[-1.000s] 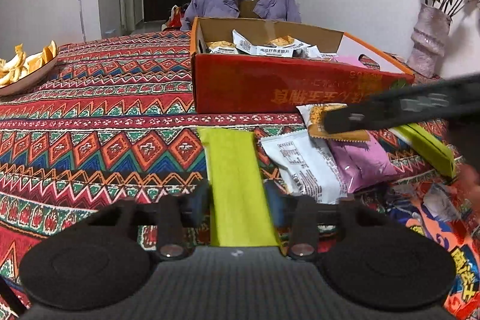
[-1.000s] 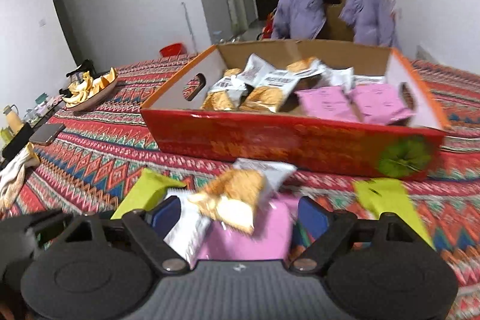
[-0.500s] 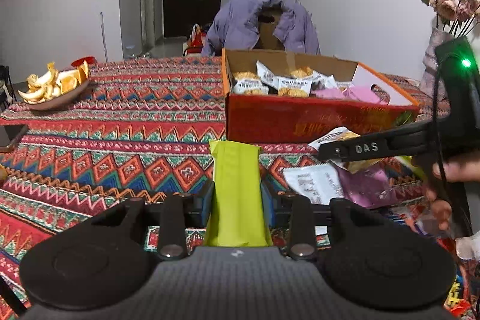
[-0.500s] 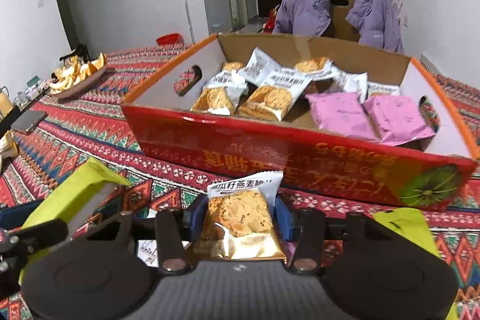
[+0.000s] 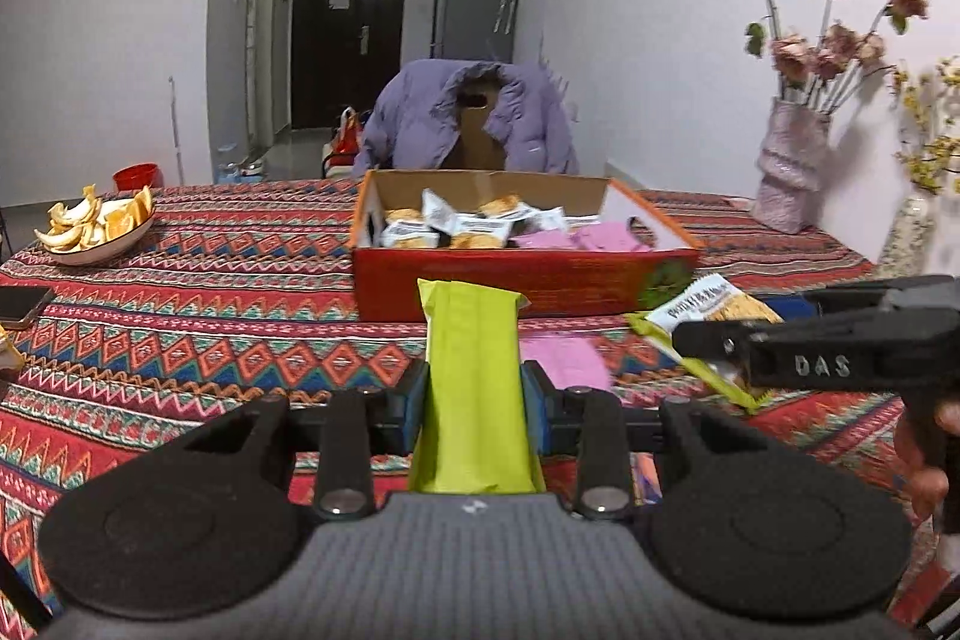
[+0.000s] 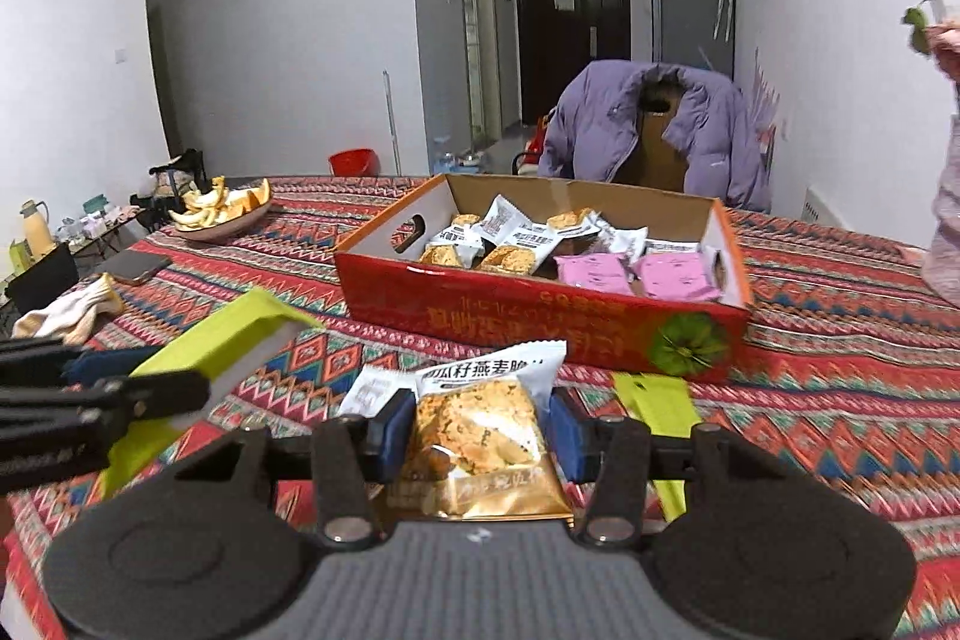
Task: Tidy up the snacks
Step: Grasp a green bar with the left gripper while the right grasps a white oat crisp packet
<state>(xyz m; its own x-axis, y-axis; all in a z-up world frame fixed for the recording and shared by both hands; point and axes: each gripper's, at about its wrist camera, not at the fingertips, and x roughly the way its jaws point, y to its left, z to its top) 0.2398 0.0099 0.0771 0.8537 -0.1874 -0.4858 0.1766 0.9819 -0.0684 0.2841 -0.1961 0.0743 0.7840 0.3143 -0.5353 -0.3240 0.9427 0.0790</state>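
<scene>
My left gripper (image 5: 474, 394) is shut on a lime-green snack bar (image 5: 471, 334), held in the air above the patterned tablecloth and short of the red cardboard box (image 5: 522, 280). In the right wrist view that bar (image 6: 228, 340) shows at the left, sticking out of the left gripper (image 6: 102, 388). My right gripper (image 6: 480, 430) is shut on an oat-cookie packet (image 6: 486, 382), white on top and gold below, lifted in front of the box (image 6: 540, 316). The box holds several cookie packets and pink packets. From the left wrist view the cookie packet (image 5: 714, 304) hangs at the right.
On the cloth before the box lie a pink packet (image 5: 564, 358), a second green bar (image 6: 657, 400) and a white packet (image 6: 372, 394). A bowl of orange peel (image 5: 96, 232) sits far left, a phone (image 6: 129, 265) and cloth (image 6: 72, 310) nearer. A vase (image 5: 789, 172) stands right.
The right gripper closed on the cookie packet and lifted it. Both grippers rose from the table with their packets and drew back from the box.
</scene>
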